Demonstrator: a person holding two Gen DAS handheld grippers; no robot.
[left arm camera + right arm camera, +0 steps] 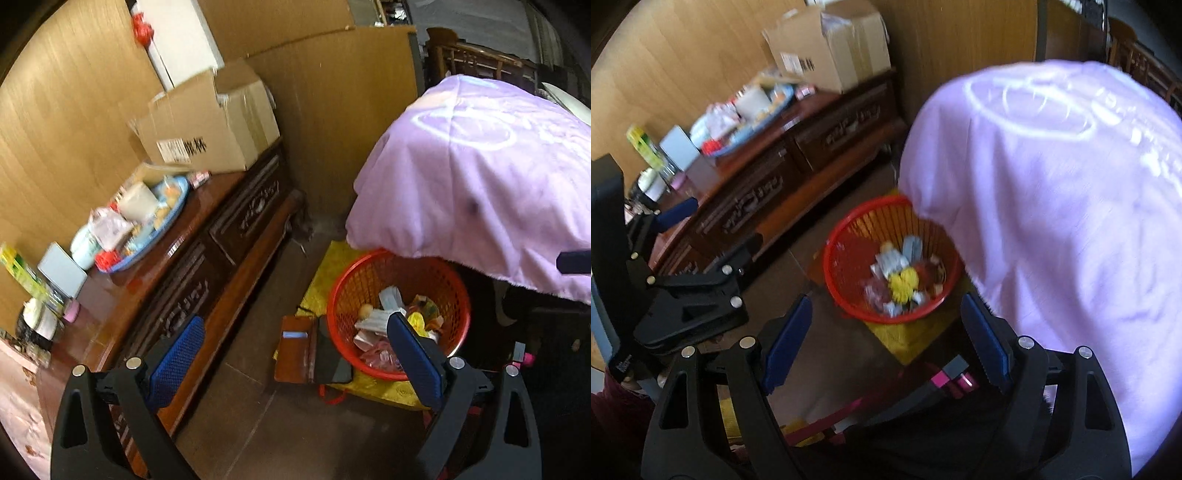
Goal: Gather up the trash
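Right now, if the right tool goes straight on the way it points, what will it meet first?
Probably the red basket of trash on the floor. It lies ahead, between the open fingers of the right tool, with nothing visible in between. Depth is unclear, since the picture is blurred.

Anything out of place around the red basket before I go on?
Yes: a brown wallet case with a dark phone lies open on the floor against the red basket, easy to mistake for trash.

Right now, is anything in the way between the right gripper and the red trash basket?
Nothing visible blocks it. The right gripper is open and empty, with bare floor up to the red basket. The purple cloth hangs only over the basket's far right rim.
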